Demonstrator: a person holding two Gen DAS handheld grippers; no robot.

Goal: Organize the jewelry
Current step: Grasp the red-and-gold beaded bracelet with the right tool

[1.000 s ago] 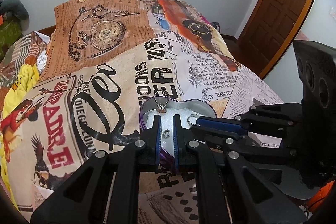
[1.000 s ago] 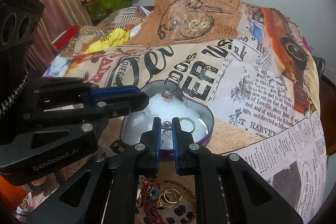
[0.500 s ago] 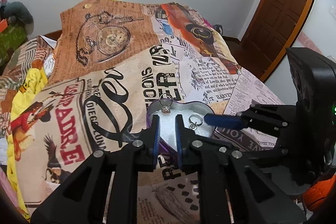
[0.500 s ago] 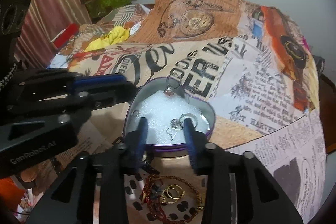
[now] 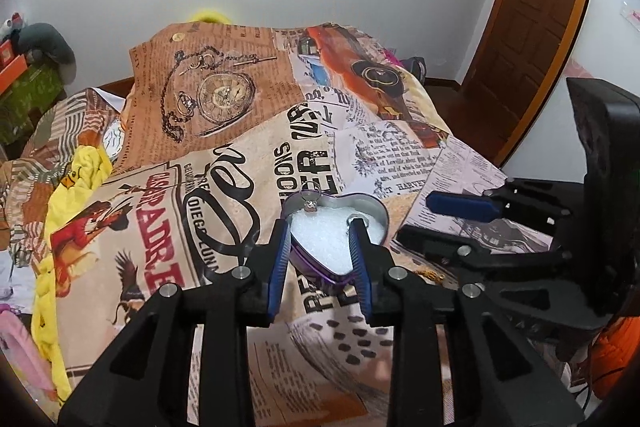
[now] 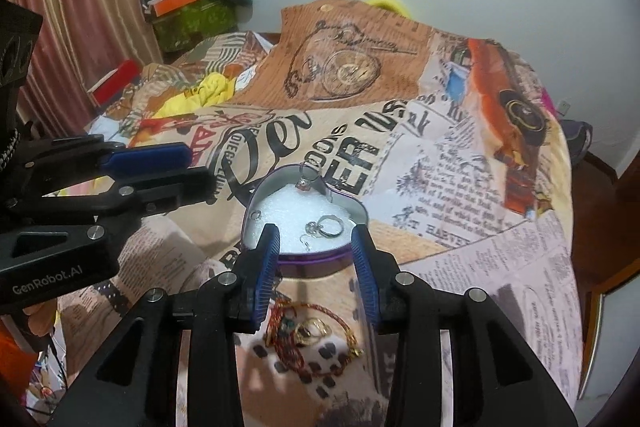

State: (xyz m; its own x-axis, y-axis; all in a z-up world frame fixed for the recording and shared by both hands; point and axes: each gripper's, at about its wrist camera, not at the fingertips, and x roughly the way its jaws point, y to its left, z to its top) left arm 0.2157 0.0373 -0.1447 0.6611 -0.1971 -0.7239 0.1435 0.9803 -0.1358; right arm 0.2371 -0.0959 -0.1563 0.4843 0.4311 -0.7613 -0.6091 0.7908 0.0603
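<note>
Two tools, left tool [image 5: 321,227] opening, empty, right tool [image 6: 316,237] part spread, empty, above heart tin [image 6: 336,254]

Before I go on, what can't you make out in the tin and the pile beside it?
- Heart tin, left wrist view: the left tool's right finger covers the ring area.
- Small pieces by the ring, right wrist view: too small to identify.
- Loose pile, right wrist view: blurred, partly behind the right tool's fingers.

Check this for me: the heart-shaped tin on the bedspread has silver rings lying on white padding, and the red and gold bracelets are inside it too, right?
Not quite. The bracelets lie on the bedspread outside the tin, on its near side. The right wrist view shows it. The silver rings do lie on the white padding in the tin.
</note>
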